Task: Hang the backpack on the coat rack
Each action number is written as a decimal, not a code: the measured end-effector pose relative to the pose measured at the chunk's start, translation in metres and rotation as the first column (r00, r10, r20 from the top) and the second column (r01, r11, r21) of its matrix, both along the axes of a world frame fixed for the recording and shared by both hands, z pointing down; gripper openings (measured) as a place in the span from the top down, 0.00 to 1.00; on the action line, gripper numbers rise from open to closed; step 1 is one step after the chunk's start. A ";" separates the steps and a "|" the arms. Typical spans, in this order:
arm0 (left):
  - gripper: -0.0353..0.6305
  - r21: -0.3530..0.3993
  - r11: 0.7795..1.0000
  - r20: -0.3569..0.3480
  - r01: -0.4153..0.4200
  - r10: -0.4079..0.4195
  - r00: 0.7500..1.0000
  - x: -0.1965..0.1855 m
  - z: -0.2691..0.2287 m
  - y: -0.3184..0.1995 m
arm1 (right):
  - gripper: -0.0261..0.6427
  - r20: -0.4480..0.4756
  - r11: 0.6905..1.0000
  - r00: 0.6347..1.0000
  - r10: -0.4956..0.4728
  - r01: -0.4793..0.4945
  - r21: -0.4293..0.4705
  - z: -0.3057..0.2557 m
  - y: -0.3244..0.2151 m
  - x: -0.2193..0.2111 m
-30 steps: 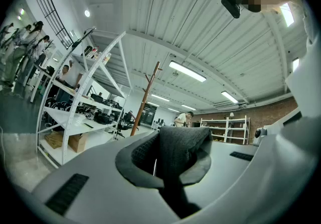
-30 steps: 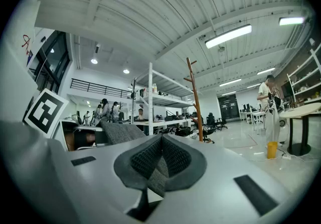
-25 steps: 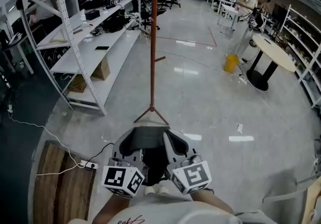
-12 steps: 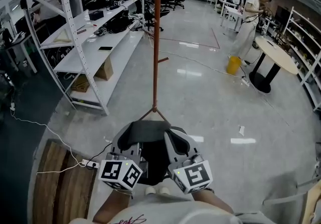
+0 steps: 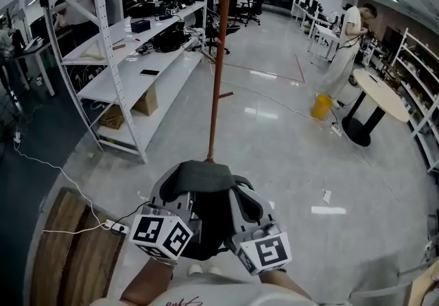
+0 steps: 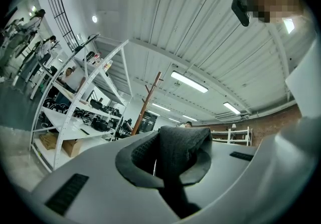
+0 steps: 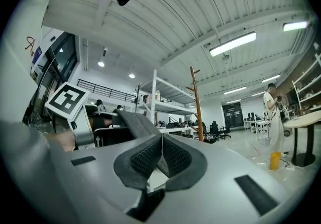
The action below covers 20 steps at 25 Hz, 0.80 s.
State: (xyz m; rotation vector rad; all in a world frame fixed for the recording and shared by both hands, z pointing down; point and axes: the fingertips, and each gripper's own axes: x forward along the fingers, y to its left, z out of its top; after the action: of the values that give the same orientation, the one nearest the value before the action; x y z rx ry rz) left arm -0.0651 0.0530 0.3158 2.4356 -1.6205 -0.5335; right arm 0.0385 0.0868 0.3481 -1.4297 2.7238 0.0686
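A grey and black backpack [image 5: 201,181] hangs in front of me in the head view, held up by both grippers. My left gripper [image 5: 173,196] is shut on a dark strap [image 6: 181,150] of it. My right gripper [image 5: 241,202] is shut on another dark grey strap [image 7: 131,123]. The coat rack [image 5: 218,57] is a thin red-brown pole with short pegs, standing on the floor just beyond the backpack. Its foot is hidden behind the bag. The pole also shows as the coat rack [image 6: 148,101] past the left jaws and the coat rack [image 7: 196,102] past the right jaws.
White shelving [image 5: 123,57] loaded with gear runs along the left. A wooden board [image 5: 68,243] and a power strip [image 5: 113,227] with cable lie at my lower left. Far right are a person [image 5: 346,44], a yellow bucket [image 5: 321,106] and a round table [image 5: 384,92].
The backpack and both grippers have come closer to the pole and a little higher. The rack's spread feet, visible before, are now covered by the bag.
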 end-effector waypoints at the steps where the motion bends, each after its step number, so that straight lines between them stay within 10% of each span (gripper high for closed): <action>1: 0.89 0.003 1.000 -0.003 0.004 -0.004 1.000 0.001 -0.003 -0.002 | 0.94 0.000 1.000 1.000 -0.004 0.004 0.003 0.000 0.000 0.002; 20: 0.89 0.092 0.996 0.038 0.008 -0.012 0.999 0.022 -0.031 -0.087 | 0.94 0.034 0.999 0.999 -0.038 0.037 0.016 -0.002 -0.063 0.025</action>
State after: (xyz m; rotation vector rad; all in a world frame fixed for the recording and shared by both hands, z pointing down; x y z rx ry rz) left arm -0.0427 -0.0344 0.2846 2.5199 -1.6595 -0.5782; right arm 0.0639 0.0243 0.3458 -1.3625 2.7157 0.0623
